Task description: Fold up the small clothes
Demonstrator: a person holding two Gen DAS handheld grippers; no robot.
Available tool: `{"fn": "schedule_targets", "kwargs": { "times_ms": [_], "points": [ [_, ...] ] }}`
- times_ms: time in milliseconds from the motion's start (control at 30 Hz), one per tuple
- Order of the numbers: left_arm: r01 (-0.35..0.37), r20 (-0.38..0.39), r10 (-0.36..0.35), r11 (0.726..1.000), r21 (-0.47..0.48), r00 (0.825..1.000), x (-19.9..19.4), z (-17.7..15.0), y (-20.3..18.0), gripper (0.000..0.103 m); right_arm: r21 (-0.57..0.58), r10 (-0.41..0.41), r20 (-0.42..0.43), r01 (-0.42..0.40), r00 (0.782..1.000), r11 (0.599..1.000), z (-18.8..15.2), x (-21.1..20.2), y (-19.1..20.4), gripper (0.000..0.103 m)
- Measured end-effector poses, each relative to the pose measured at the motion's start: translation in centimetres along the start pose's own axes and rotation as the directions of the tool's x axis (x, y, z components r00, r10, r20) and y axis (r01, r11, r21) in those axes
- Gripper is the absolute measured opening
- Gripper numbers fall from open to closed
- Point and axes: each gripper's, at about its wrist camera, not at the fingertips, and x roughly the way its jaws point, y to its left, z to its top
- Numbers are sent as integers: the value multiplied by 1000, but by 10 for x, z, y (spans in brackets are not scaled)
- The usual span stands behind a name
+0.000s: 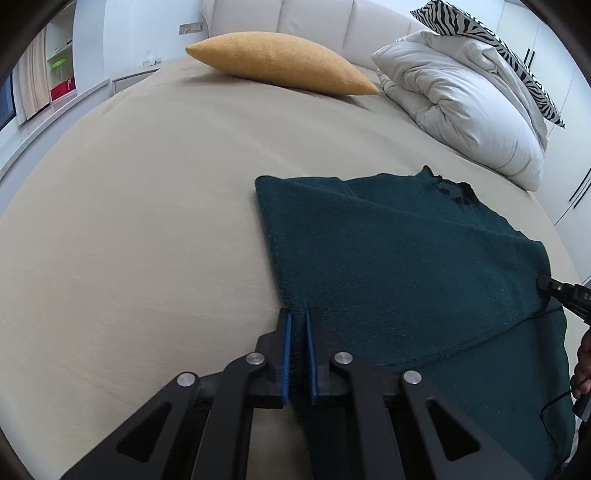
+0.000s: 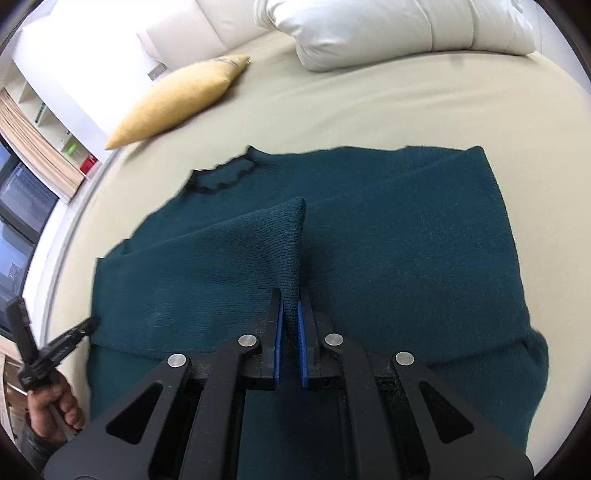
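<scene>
A dark teal knit sweater [image 1: 399, 251] lies partly folded on the beige bed, its black-trimmed collar [image 1: 456, 194] toward the far side. My left gripper [image 1: 297, 314] is shut on the sweater's near-left corner edge. In the right wrist view the sweater [image 2: 388, 229] spreads across the bed, collar [image 2: 221, 177] at upper left. My right gripper [image 2: 291, 295] is shut on a raised peak of the knit fabric [image 2: 288, 236] and holds it above the rest. The left gripper [image 2: 88, 325] shows at the lower left of that view, and the right gripper's tip [image 1: 554, 286] at the right edge of the left view.
A yellow cushion [image 1: 280, 62] and a white duvet [image 1: 461, 99] with a zebra pillow [image 1: 491, 40] lie at the head of the beige bed [image 1: 147, 221]. Shelves [image 1: 59, 66] stand far left. The cushion [image 2: 177, 99] and duvet [image 2: 388, 29] show in the right view.
</scene>
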Motion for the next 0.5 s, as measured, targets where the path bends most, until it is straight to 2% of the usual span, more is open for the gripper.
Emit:
{"fn": "schedule_targets", "kwargs": {
  "times_ms": [100,167,267,400,467,500],
  "points": [
    [-2,4,2,1000,-1,1000,0,-3,2,9,-11,-2,-19,2,1000,1000,-2,2,3,6],
    [-4,5,4,1000,1,1000,2,-2,2,9,3,-23,-71,23,997,1000,-3,22,-5,6],
    [1,3,-1,1000,-1,1000,4,-5,4,9,63,28,-62,-24,998,998,-1,31,-19,6],
    [27,2,-27,999,-17,1000,6,-4,9,13,38,13,-43,-11,999,999,0,28,-16,7],
    [34,2,-34,999,-29,999,0,-3,13,20,72,58,-38,-55,998,996,-1,31,-22,7],
    [16,5,-16,999,-31,1000,-5,-3,13,29,96,79,-35,-76,996,993,-1,29,-26,9]
  ]
}}
